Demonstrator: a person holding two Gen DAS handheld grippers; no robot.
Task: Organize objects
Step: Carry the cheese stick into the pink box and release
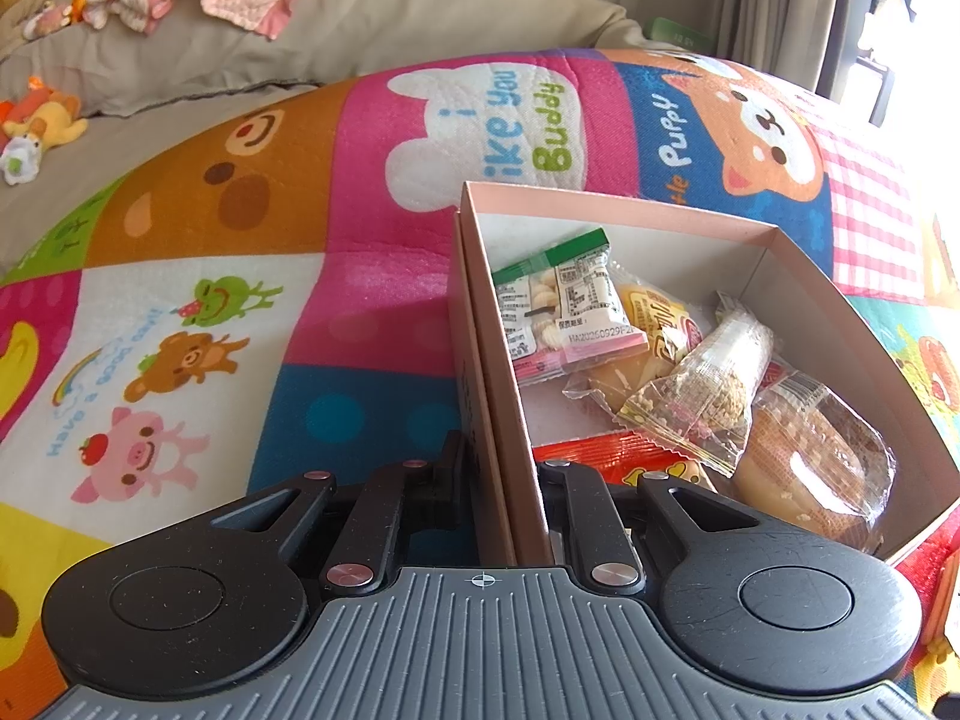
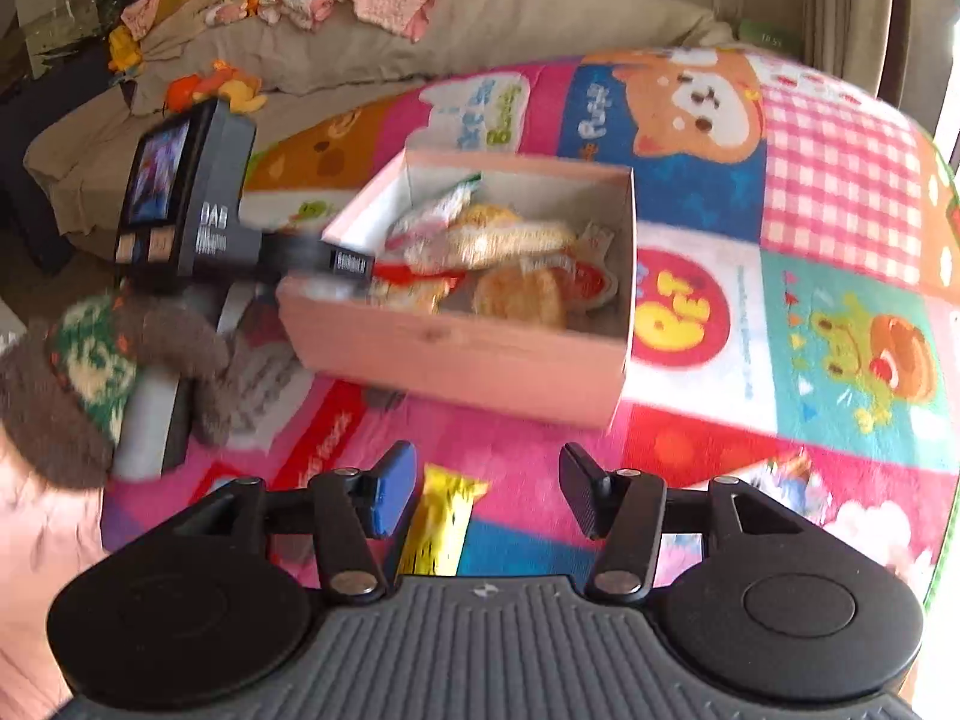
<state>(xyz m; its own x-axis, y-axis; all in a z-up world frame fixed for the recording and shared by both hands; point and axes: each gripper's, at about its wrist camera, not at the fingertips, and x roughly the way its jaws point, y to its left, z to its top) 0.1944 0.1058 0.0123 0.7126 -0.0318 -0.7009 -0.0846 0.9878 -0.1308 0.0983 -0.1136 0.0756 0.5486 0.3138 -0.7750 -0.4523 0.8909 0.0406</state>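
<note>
Left claw (image 1: pixel 501 474) clenched on pink box (image 1: pixel 498 372) wall, right claw (image 2: pixel 489 489) released, blanket (image 1: pixel 528 120) reading "Buddy"

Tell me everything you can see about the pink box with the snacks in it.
The pink box is an open, lidless rectangular carton that looks like cardboard, pale pink outside and white inside. It sits on the colourful cartoon play mat, partly filled with wrapped snack packets. The left tongs are closed on its side wall, one finger inside and one outside. A yellow packet lies apart on the mat.
</note>
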